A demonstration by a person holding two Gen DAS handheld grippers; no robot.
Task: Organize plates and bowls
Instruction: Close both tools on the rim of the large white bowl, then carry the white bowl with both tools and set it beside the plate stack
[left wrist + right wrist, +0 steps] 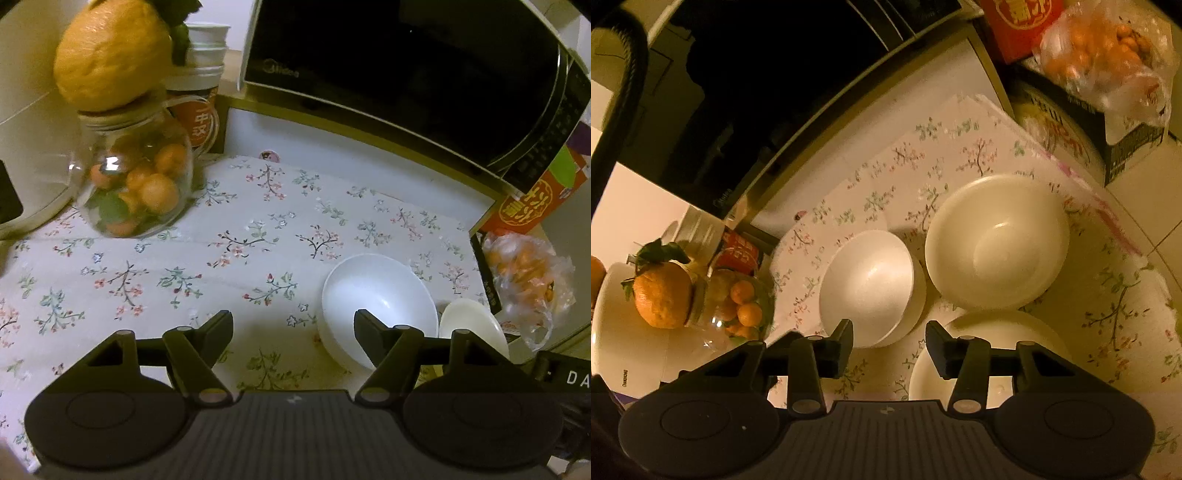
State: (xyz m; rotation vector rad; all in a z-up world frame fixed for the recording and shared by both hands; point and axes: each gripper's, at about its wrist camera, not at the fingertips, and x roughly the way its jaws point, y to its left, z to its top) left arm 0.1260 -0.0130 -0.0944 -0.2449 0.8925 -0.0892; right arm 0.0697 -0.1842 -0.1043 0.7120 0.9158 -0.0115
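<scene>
On the floral tabletop (979,147), two empty white bowls (868,284) (997,240) sit side by side, a white plate (997,325) just beside them. Left tongs (293,328) stand wide and right tongs (889,339) partly open, both holding nothing. A glass jar (136,184) holds small oranges.

Floral tablecloth (258,229) (flat) bears white bowls (871,284), fruit jar (136,184).

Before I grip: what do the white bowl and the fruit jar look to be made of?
White bowl: smooth glossy ceramic or melamine, judging by the soft highlight inside; which one, I cannot tell. Fruit jar: clear glass by the look, since the small oranges show through and its wall carries sharp reflections.
</scene>
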